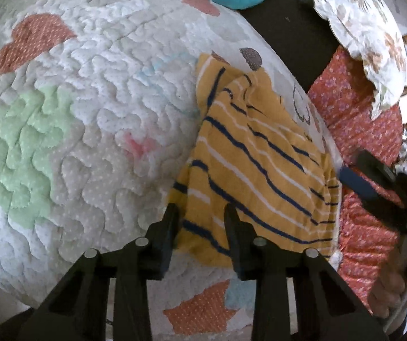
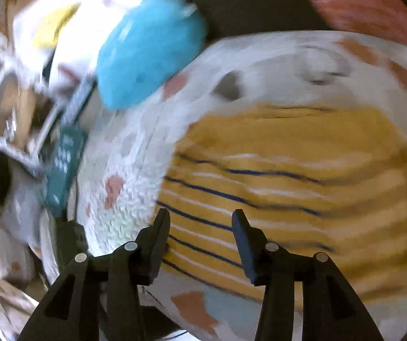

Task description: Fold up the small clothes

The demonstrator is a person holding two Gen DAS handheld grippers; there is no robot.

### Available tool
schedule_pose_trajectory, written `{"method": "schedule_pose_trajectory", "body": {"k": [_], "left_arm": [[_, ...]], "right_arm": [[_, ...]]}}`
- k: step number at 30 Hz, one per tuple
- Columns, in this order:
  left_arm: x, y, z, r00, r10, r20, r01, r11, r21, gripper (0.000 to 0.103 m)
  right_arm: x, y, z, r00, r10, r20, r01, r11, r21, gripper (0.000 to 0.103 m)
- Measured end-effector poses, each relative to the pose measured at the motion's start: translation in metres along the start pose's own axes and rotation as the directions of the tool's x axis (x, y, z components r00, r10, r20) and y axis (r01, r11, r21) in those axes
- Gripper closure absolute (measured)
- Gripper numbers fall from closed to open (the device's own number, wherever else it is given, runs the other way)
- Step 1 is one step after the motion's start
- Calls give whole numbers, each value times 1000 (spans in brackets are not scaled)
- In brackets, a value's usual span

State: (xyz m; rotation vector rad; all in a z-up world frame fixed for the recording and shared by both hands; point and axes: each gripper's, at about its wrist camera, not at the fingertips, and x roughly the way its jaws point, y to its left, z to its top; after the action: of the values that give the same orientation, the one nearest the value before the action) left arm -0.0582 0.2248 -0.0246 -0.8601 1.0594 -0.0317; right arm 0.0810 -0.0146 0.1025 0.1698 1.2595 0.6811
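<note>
Left wrist view is sharp: the left tongs (image 1: pixel 200 213) hang apart over the near edge of a yellow striped shirt (image 1: pixel 260 170), which lies partly folded by the right edge of a quilted mat (image 1: pixel 75 113). Only here do the right tongs (image 1: pixel 365 176) and a floral cushion (image 1: pixel 365 65) show. Right wrist view is blurred: its tongs (image 2: pixel 200 221), apart, hover above the shirt (image 2: pixel 302 184); a blue bundle (image 2: pixel 146 54) sits at the mat's (image 2: pixel 123 210) far edge.

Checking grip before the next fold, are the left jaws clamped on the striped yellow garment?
No, the left gripper has its jaws apart over the yellow striped garment, which lies loose on the quilted mat.
</note>
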Motion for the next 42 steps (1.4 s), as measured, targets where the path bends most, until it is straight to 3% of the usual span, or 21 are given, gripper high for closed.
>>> {"method": "schedule_pose_trajectory", "body": {"k": [4,7,11,13,15,16,17,18,19,21,24,27,29,33,38,42], "left_arm": [[-1,15,2,998,-67,-17,65,994,-83,71],[3,18,3,993,-105,-46,99,990,-105,62],[6,16,2,991,-122,-55,115,987,-113,54],[8,14,0,992,-111,-55,104,988,-114,55],[9,12,-1,993,-100,-55,94,990,-106,59],[9,10,-2,995,-79,-54,74,993,-95,64],[10,8,-4,997,-53,-57,49,995,-82,81],[12,4,-6,997,-44,-64,39,997,-73,93],[14,3,-8,996,-48,-72,43,996,-72,93],[13,-2,-12,996,-59,-70,54,996,-65,93],[6,-27,-20,990,-130,-56,130,991,-14,94],[1,-66,-28,974,-218,-52,221,974,58,94],[6,-101,-35,971,-231,-61,237,964,117,94],[29,-179,-58,968,-225,-116,249,928,278,93],[43,-209,-75,939,-289,-188,337,887,316,93],[53,-194,-73,966,-207,-154,249,906,341,93]], "right_arm": [[72,41,28,993,-57,-102,50,997,-66,52],[123,57,44,973,-135,-187,118,988,-100,51],[174,82,54,927,-283,-246,229,947,-226,42],[190,93,52,907,-338,-252,259,919,-299,35],[205,99,46,870,-412,-271,297,877,-378,35],[208,101,42,858,-442,-261,313,854,-416,38],[209,104,39,853,-459,-248,321,837,-442,42],[209,106,35,841,-491,-228,341,808,-481,63],[207,106,32,826,-528,-195,376,775,-508,80],[195,100,33,847,-499,-185,366,798,-478,92],[155,85,33,910,-392,-136,318,869,-379,93],[108,66,32,948,-311,-61,278,909,-311,93],[71,43,32,965,-263,-10,253,936,-244,93],[0,-30,38,974,-208,86,215,974,-78,94],[-46,-137,21,964,-246,98,235,966,111,94],[-55,-207,-2,956,-280,91,252,937,242,92]]}}
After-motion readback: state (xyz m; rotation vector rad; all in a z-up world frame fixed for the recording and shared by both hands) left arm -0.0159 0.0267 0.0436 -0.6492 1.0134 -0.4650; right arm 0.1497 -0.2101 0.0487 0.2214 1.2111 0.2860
